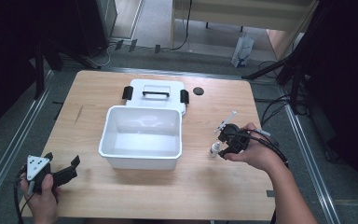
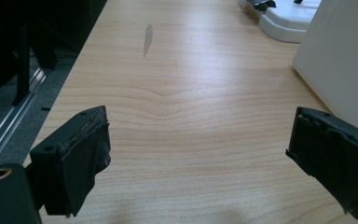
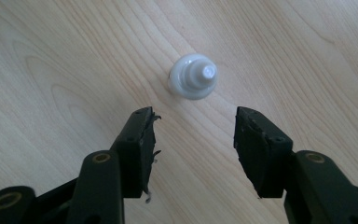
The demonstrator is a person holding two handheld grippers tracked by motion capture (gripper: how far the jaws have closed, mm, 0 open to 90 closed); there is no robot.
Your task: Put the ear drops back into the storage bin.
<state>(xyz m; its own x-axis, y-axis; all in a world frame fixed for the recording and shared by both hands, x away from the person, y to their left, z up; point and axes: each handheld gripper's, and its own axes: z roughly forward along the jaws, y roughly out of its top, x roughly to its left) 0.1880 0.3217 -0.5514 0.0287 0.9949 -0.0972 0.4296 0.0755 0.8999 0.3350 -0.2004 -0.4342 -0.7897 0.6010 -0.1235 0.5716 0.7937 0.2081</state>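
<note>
A small white bottle stands upright on the wooden table, right of a white bin. In the right gripper view I look down on the bottle from above; it sits just beyond the tips of my right gripper, not between them. The jaws stand partly apart and hold nothing. In the high view the right gripper hovers beside the bottle, pointing down. My left gripper rests at the table's front left corner, wide open and empty, and in its own view there is bare wood between the jaws.
The bin's white lid, with a black handle and black clips, lies flat behind the bin. A small black disc sits near the far edge. The bin's wall rises close on the right of the left gripper view.
</note>
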